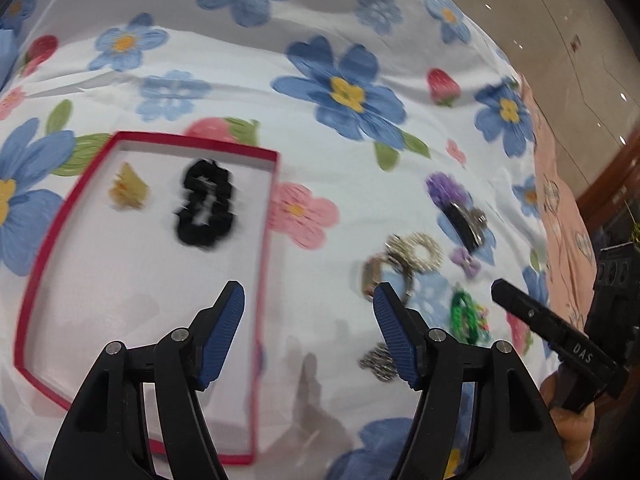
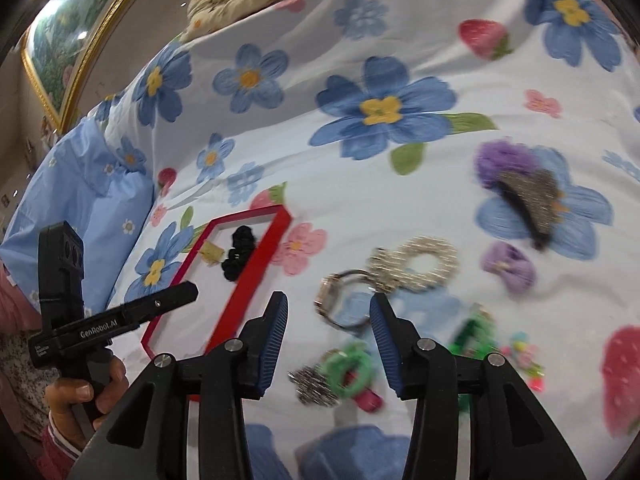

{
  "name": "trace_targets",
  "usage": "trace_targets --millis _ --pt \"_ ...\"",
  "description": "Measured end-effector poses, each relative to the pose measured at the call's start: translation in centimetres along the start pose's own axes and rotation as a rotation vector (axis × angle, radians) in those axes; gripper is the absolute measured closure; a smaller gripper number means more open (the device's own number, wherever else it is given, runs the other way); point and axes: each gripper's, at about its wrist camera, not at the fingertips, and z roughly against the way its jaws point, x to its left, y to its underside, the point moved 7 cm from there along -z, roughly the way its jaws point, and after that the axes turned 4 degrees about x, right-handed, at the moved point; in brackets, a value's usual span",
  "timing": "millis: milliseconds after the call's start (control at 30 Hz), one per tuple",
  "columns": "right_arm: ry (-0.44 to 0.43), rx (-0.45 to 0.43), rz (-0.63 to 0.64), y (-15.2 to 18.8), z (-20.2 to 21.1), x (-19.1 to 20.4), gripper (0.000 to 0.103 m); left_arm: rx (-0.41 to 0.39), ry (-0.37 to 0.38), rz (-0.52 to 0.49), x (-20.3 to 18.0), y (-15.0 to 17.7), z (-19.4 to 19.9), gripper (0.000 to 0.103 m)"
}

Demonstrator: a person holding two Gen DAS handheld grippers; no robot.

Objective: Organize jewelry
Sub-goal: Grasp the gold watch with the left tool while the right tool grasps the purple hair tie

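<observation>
Both claws are spread wide and holding nothing, neither one touching any of the jewelry.

Left claw (image 1: 308,304) hangs over the flowered bedsheet (image 1: 340,40), its left finger above the right edge of the red box (image 1: 264,280). Right by its right fingertip sits a wristwatch (image 1: 370,276), and a little silver chain piece (image 1: 378,360) peeks out beside the right finger lower down. Just past that finger to the right is a green beaded thing (image 1: 464,312). Further out ahead and right: a sparkly silver ring-shaped piece (image 1: 420,252), a small purple bow (image 1: 466,262), and beyond those a dark hair clip (image 1: 466,220) with a fuzzy purple scrunchie (image 1: 444,188) at its far end. Ahead and to the left, inside the box, a black scrunchie (image 1: 206,208) and a yellow clip (image 1: 128,188) lie side by side, not touching.

Right claw (image 2: 328,312) is over the loose pile. Between its fingers, nearest the camera, are the silver chain piece (image 2: 316,386) and a green ring (image 2: 348,364) lying on something pink. The watch (image 2: 336,304) is right between the fingertips, lying on the sheet. The box sits off to the left, and the left claw's fingers poke in from that side, held by a hand (image 2: 80,396).
</observation>
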Motion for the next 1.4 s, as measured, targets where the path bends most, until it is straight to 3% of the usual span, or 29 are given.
trace_targets --millis 467,1133,1267,1367,1400 --pt "0.129 -0.049 -0.064 0.5 3.5 -7.5 0.057 0.060 -0.015 -0.110 -5.1 -0.1 -3.1 0.036" --pt "0.232 0.063 0.067 -1.2 -2.5 -11.4 0.060 0.154 -0.054 -0.182 -6.6 -0.7 -10.4 0.039" --pt "0.245 0.084 0.062 -1.1 -3.5 -12.1 0.076 0.178 -0.047 -0.173 -6.2 -0.6 -11.8 0.052" --pt "0.252 0.090 0.054 -1.0 -3.8 -12.5 0.092 0.182 -0.046 -0.176 -6.2 -0.6 -12.5 0.070" --pt "0.247 0.090 0.050 -0.9 -3.8 -12.5 0.093 0.180 -0.041 -0.176 -6.2 -0.6 -12.6 0.078"
